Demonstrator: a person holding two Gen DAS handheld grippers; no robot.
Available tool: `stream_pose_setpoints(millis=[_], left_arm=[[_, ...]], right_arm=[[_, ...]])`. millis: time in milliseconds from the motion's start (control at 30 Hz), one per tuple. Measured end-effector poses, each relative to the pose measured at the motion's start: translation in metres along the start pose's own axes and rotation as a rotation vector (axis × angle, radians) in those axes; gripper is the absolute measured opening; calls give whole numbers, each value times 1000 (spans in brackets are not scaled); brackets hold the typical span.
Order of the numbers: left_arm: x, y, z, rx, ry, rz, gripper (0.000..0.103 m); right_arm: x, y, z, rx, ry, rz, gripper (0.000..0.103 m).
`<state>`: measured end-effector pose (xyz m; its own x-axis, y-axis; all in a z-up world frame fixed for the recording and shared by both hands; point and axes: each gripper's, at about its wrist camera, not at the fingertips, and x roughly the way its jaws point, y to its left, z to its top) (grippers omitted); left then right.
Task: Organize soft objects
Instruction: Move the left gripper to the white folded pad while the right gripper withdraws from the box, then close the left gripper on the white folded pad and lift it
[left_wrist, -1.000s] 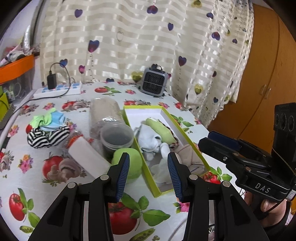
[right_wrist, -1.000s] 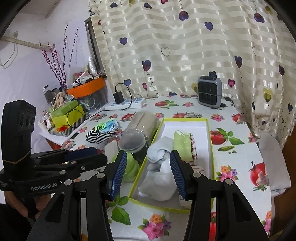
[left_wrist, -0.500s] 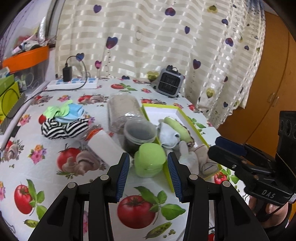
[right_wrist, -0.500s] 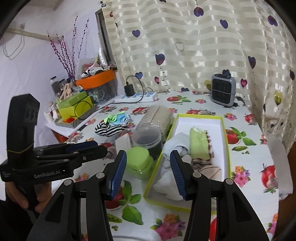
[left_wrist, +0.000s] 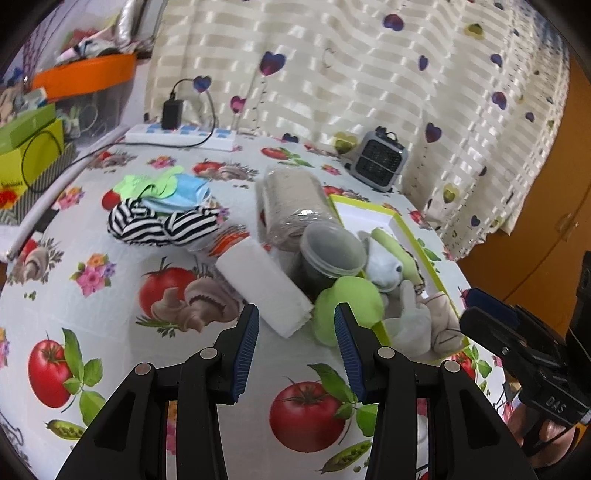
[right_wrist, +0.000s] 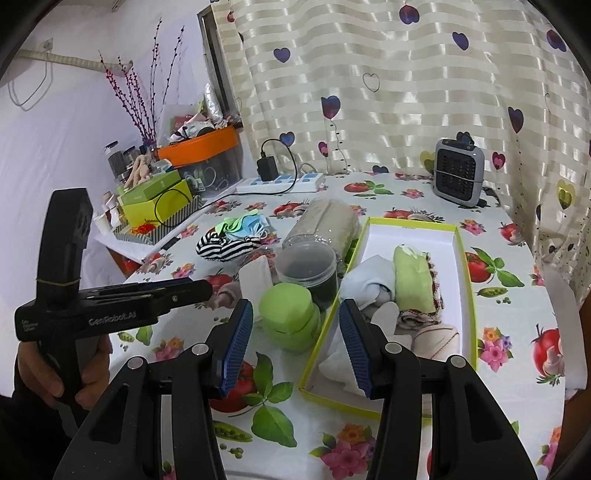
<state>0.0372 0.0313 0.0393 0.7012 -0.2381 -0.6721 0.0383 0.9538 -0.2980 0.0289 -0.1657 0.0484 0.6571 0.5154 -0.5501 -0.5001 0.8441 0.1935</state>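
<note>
A yellow-green rimmed white box (right_wrist: 466, 258) (left_wrist: 402, 225) holds several rolled soft items: a light blue one (right_wrist: 373, 282), a green one (right_wrist: 412, 280) and a cream one (right_wrist: 436, 338). Left of it on the table lie a black-and-white striped sock bundle (left_wrist: 159, 225) (right_wrist: 225, 249) and a blue and green cloth pile (left_wrist: 173, 190). My left gripper (left_wrist: 295, 317) is open and empty above a white block (left_wrist: 264, 282). My right gripper (right_wrist: 295, 314) is open and empty, near a green lidded tub (right_wrist: 288, 308) (left_wrist: 349, 299).
A dark lidded jar (right_wrist: 308, 267), a wrapped beige roll (right_wrist: 325, 225), a small grey heater (right_wrist: 458, 177), a power strip (right_wrist: 280, 182) and boxes with an orange bin (right_wrist: 199, 146) crowd the table. A curtain hangs behind; a wooden cupboard (left_wrist: 546, 206) stands at the right.
Both grippers have swung left, away from the box toward the table's middle. They stayed open and empty. The striped socks and cloth pile now sit closer to the left view's centre.
</note>
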Motion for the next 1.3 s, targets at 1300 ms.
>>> stream_pose_setpoints(millis=[1300], left_arm=[[97, 31, 20, -195, 148, 68, 43]], right_arm=[[32, -4, 10, -9, 47, 13, 50]])
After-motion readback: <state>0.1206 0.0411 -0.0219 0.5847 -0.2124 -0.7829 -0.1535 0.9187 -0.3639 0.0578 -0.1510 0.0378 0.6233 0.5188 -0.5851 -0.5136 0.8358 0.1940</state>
